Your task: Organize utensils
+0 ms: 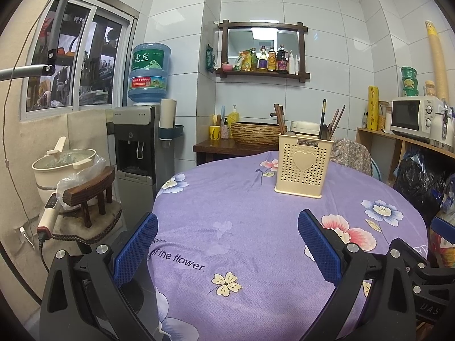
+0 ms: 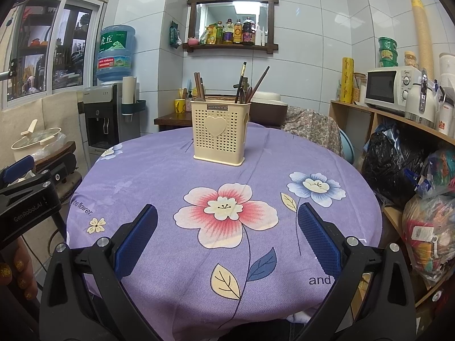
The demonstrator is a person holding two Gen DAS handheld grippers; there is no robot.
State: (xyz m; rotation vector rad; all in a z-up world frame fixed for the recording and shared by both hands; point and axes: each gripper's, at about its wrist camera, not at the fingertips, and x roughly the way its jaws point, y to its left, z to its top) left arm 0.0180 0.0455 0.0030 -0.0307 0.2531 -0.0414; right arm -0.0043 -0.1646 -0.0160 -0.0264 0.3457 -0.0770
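A cream perforated utensil holder [image 1: 303, 166] with a heart on its front stands upright at the far side of the round table with the purple flowered cloth [image 1: 256, 241]. Dark chopsticks and wooden utensils [image 1: 327, 122] stick up out of it. It also shows in the right wrist view [image 2: 220, 132], with the utensils [image 2: 244, 85] inside. My left gripper [image 1: 227, 244] is open and empty, above the table's near left part. My right gripper [image 2: 227, 238] is open and empty, above the near middle of the table. The left gripper shows at the left edge of the right wrist view [image 2: 25, 187].
A water dispenser [image 1: 139, 142] and a stool with a pot [image 1: 65, 167] stand left of the table. A side table with a woven basket [image 1: 256, 133] is behind it. A shelf with a microwave [image 2: 389, 91] and stuffed bags [image 2: 426, 227] lines the right side.
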